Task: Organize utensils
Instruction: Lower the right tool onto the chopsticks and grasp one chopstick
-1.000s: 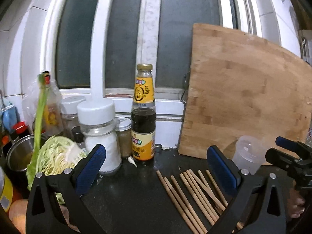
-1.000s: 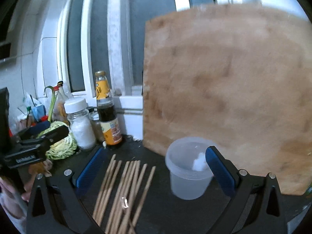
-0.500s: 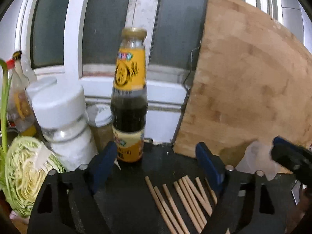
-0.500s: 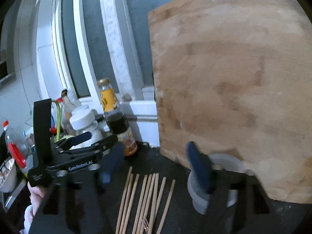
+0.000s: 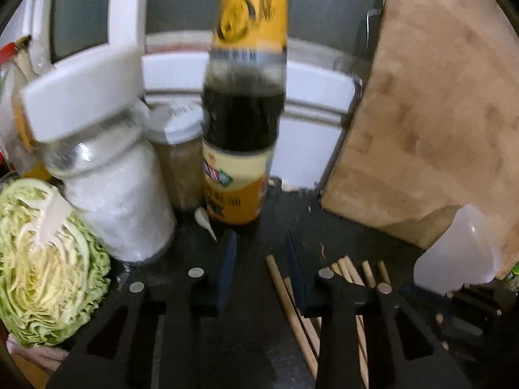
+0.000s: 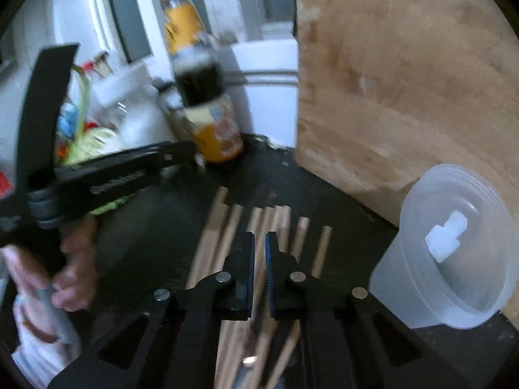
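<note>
Dark, matte counter (image 5: 292, 220) with a row of round wooden chopsticks (image 6: 275, 223) lying side by side, pale tan, blunt ends toward the window; a big wooden cutting board (image 6: 405, 81) with visible grain leans upright behind them; a frosted plastic cup (image 6: 454, 259), round and slightly tapered, stands just right of the chopsticks and touching the board's foot, with a small white plastic piece inside; what that piece is cannot be told.

Left gripper (image 5: 259, 253): black frame, blue pads, jaws closing, gap narrow, nothing between the pads, only bare counter; the leftmost chopstick ends lie just right of it. Right gripper (image 6: 259, 243): jaws closed to a thin slit over the middle of the chopsticks; frames are blurred, no stick seen pinched.

Left wrist view only: halved cabbage (image 5: 48, 275), crinkled cut face; a glass jar (image 5: 110, 175) with a flat white lid, filled with white grains; a smaller jar (image 5: 180, 165) of brownish powder behind it; a glass sauce bottle (image 5: 243, 123), dark liquid, yellow label, standing close ahead of the jaws; a garlic clove (image 5: 204, 220) at its base.

Right wrist view only: a hand (image 6: 71, 269) with a white sleeve gripping the left tool's handle; cup interior.
</note>
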Action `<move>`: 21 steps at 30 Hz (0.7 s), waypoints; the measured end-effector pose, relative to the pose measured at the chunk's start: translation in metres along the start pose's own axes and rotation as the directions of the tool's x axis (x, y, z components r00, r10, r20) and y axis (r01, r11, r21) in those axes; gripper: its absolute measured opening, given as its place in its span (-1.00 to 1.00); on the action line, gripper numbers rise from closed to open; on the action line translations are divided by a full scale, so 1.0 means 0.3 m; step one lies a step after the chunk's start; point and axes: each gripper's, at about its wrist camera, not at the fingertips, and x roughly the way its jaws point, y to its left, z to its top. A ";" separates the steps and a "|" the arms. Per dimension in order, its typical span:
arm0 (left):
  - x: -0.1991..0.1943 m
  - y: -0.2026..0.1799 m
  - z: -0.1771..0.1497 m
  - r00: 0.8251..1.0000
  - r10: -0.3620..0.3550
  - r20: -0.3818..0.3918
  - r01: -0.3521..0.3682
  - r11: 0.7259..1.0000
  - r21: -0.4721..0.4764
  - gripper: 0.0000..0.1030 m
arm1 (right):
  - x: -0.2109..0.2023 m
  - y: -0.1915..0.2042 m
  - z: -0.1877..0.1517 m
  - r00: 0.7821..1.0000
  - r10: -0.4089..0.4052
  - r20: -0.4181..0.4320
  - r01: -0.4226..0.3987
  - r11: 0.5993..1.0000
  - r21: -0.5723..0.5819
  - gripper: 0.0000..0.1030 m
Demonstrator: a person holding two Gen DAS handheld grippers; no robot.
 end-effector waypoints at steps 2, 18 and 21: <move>0.028 -0.001 -0.005 0.999 0.000 -0.033 0.000 1.000 -0.001 -0.42 | 0.020 -0.018 0.000 0.999 -0.032 -0.019 0.033 0.999 0.017 -0.85; 0.177 -0.032 -0.045 0.988 0.005 -0.155 0.001 0.999 0.039 -0.74 | 0.126 -0.065 -0.009 0.985 -0.122 -0.120 0.130 0.990 0.059 -0.85; 0.192 -0.036 -0.046 0.988 0.005 -0.157 0.001 0.999 0.039 -0.74 | 0.126 -0.060 -0.012 0.984 -0.132 -0.121 0.139 0.989 0.058 -0.85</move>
